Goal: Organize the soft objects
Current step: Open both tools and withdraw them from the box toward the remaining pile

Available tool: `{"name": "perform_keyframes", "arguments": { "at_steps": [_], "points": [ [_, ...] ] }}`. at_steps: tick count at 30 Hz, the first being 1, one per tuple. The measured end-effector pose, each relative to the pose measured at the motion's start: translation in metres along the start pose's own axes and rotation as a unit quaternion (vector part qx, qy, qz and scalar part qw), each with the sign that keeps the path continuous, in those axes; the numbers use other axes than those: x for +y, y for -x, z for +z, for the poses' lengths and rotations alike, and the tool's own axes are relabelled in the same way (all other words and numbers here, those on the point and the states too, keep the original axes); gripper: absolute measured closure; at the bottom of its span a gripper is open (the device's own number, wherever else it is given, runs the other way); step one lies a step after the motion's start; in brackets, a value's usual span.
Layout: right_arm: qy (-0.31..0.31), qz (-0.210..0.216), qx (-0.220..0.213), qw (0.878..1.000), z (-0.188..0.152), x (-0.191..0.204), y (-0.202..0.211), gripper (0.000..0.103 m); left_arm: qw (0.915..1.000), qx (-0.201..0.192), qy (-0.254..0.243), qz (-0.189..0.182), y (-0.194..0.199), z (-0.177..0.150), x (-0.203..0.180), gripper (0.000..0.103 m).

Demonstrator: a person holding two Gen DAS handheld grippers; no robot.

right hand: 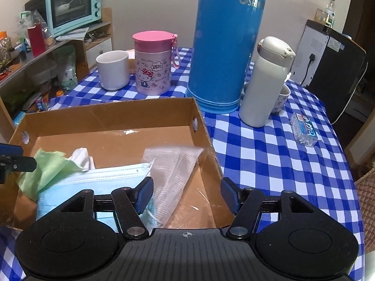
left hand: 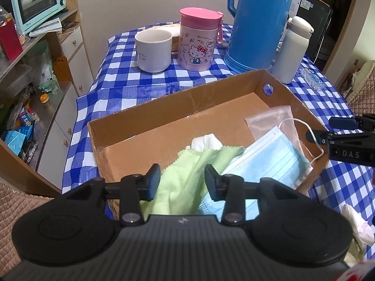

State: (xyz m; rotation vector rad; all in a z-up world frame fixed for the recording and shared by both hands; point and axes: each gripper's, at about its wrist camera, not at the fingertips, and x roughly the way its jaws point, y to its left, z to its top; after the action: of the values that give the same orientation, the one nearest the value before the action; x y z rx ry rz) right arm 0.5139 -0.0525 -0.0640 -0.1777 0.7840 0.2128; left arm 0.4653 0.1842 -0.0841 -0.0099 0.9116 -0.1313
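Noted inside shallow brown cardboard box (left hand: 145, 126), left to right: crumpled white tissue (left hand: 206, 141), pale green microfibre cloth (left hand: 187, 178), pleated blue surgical mask with white ear loop (left hand: 269, 161), clear plastic wrapper (left hand: 274, 121). All judged light, limp, non-fragile; wrapper likely slippery, best pinched at a folded edge; mask best taken by its stiffer hem. Left gripper (left hand: 182, 180) partly open over cloth, pads gripping nothing. Right gripper (right hand: 187, 194) wide open, empty, above wrapper.

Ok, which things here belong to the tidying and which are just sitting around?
Job:
cardboard box
green cloth
blue mask
clear wrapper
white tissue

Lying about:
white mug
pink cup
blue thermos
white bottle
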Motion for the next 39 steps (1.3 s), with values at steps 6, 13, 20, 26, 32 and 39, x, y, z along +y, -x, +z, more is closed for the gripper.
{"name": "perform_keyframes", "arguments": {
  "at_steps": [6, 13, 20, 26, 32, 39],
  "points": [
    [0.061, -0.046, -0.009, 0.997, -0.001, 0.015, 0.008, 0.039, 1.0000, -0.002, -0.004, -0.002, 0.008, 0.000, 0.000, 0.063],
    [0.032, -0.034, -0.031, 0.998, -0.005, 0.006, 0.033, 0.039, 1.0000, 0.002, -0.001, 0.000, 0.022, -0.003, 0.001, 0.062],
    [-0.031, -0.004, -0.044, 0.999, -0.018, -0.007, 0.079, 0.039, 1.0000, -0.002, -0.001, -0.006, 0.046, -0.015, 0.000, 0.062],
    [-0.084, 0.025, -0.033, 0.996, -0.051, -0.017, 0.124, 0.039, 0.9997, -0.003, -0.015, -0.018, 0.076, -0.039, -0.008, 0.062],
    [-0.112, 0.055, -0.024, 0.992, -0.091, -0.014, 0.171, 0.039, 0.9991, 0.006, -0.028, -0.031, 0.100, -0.071, -0.016, 0.062],
    [-0.128, 0.073, -0.002, 0.989, -0.136, 0.004, 0.210, 0.039, 0.9979, 0.021, -0.035, -0.050, 0.122, -0.104, -0.028, 0.062]
  ]
}}
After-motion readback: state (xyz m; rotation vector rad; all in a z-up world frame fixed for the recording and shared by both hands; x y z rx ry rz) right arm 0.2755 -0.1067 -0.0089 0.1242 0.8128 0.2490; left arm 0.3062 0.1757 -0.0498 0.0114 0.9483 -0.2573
